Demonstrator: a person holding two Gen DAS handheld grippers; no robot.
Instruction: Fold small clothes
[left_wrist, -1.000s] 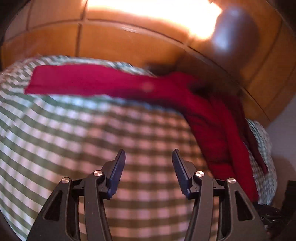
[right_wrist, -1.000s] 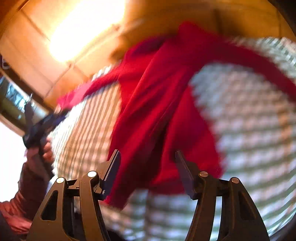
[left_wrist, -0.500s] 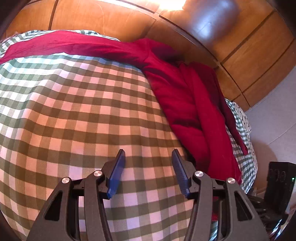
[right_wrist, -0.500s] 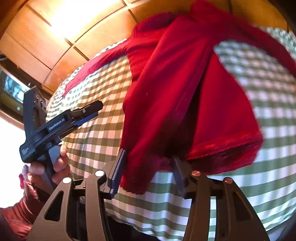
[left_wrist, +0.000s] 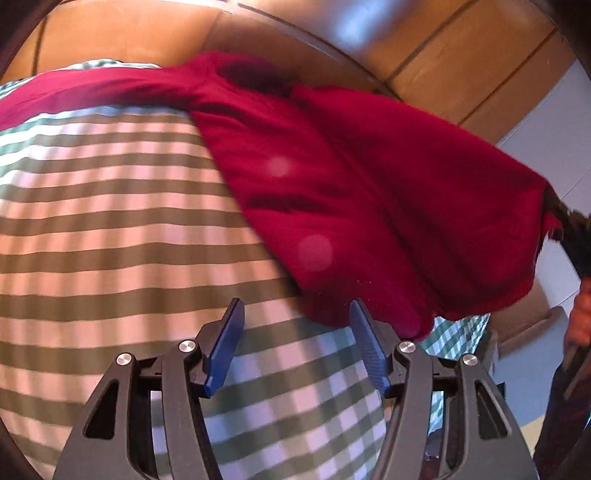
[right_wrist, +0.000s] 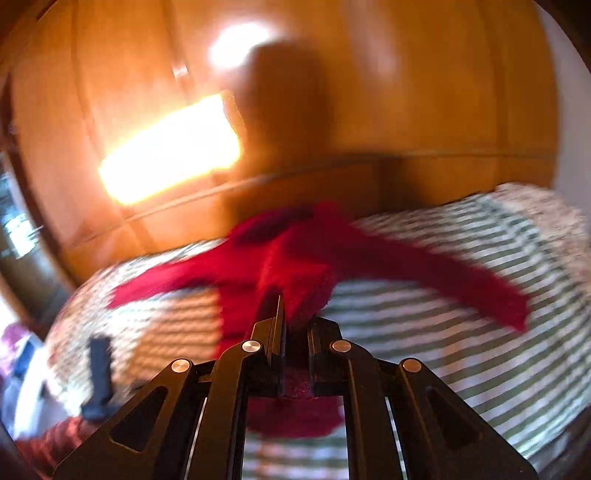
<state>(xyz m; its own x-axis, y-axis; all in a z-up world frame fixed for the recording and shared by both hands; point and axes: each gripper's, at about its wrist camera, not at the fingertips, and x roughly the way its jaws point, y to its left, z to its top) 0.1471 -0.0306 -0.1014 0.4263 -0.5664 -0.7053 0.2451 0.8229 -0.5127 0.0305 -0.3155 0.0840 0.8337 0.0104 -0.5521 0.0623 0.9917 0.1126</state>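
A red sweater (left_wrist: 369, 184) lies on a green checked cloth (left_wrist: 110, 221), with its sleeves spread to both sides in the right wrist view. My right gripper (right_wrist: 295, 314) is closing with the red sweater (right_wrist: 295, 258) pinched at its hem between the pads. In the left wrist view that hem corner hangs lifted from the right gripper (left_wrist: 561, 218) at the right edge. My left gripper (left_wrist: 295, 306) hovers over the cloth just short of the hem. Its jaws are opening and nothing is between them.
A wooden panelled wall (right_wrist: 406, 74) with a bright glare patch stands behind the surface. The checked cloth (right_wrist: 443, 350) stretches wide to the right. A person's hand (left_wrist: 581, 317) shows at the far right edge. The left gripper (right_wrist: 99, 369) appears blurred at lower left.
My right gripper closed on the sweater's hem and rose, lifting that corner off the cloth. My left gripper slid right toward the hem and its jaws widened a little.
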